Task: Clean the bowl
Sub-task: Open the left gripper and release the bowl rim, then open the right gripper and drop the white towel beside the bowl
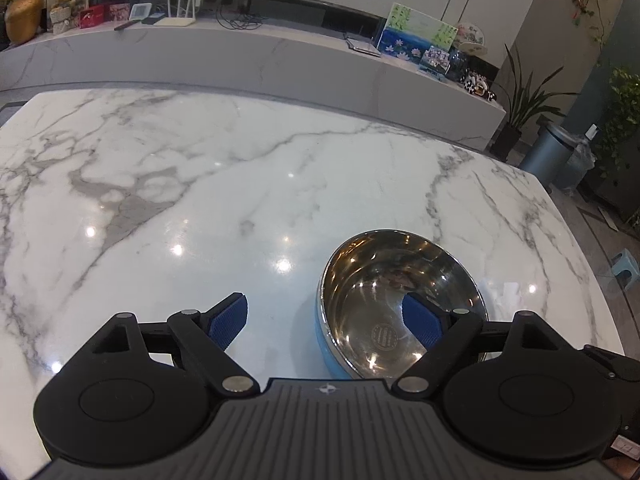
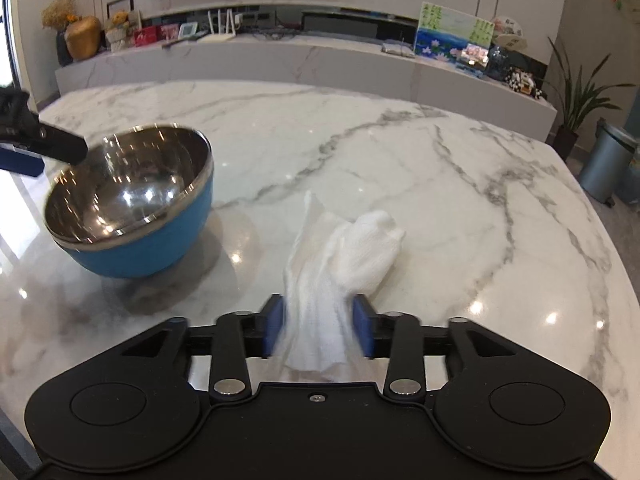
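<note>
Straddling the bowl (image 1: 400, 304) rim, left hand-held gripper (image 1: 326, 322) is spread wide, one pad inside, one outside; clamp the wall before wiping. Right hand-held gripper (image 2: 319, 328) pinches a white cloth (image 2: 340, 256), just beside the bowl. Bowl sits tilted on the worktop (image 1: 240, 184), near its front-right; open marble beyond.

The left gripper (image 1: 326, 322) is matte black plastic with 2 blue ribbed finger pads (image 1: 229, 320), 2 round disc housings, silver pivot pins on angled link arms, and a grey ridged centre plate bearing a small cross-shaped emblem. The right gripper (image 2: 319, 330) matches, but its centre plate is smooth black with 1 silver screw.
</note>
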Available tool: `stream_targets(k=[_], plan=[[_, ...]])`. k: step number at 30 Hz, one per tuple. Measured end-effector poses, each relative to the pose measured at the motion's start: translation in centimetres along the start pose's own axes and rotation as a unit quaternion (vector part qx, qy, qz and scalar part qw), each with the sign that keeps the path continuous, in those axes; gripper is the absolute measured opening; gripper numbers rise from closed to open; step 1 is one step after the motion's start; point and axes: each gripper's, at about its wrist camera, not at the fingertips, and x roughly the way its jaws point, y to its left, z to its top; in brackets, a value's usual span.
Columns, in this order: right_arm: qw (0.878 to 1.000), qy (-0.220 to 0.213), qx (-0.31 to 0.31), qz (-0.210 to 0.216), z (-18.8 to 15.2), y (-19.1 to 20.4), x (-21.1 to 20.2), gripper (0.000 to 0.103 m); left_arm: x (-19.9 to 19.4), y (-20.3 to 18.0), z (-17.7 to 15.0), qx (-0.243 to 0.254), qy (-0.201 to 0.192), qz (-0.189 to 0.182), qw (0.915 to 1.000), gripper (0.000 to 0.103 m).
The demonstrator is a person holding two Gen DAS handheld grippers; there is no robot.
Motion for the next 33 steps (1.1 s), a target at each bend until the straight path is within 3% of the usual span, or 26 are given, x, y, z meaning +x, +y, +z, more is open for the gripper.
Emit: stream_targets(k=[7,11,17,28,33], plan=[[1.000,-0.009,0.016,0.024,0.7,0.6,-2.2,0.070,-1.3,0.0,-0.8,-0.003,-0.005,-0.008,0.9999,0.085],[0.999,-0.020,0.030,0.040,0.6,1.1,-3.3,0.097,-1.7,-0.4,-1.7,0.011,-0.010,0.004,0.9999,0.085],[0.998,-0.014,0.031,0.043,-0.2,2.7,-4.2,0.097,-2.4,-0.9,-3.2,0.033,-0.026,0.031,0.9986,0.085],[0.998,-0.022,0.052,0.036,-1.5,3.8,-5.2,0.097,-1.8,-1.1,-5.7,0.042,-0.008,0.060,0.9973,0.085],[0.997,-0.029,0.068,0.029,-1.8,3.5,-5.4,0.097,-2.2,-0.7,-6.5,0.029,0.000,0.050,0.9984,0.085]])
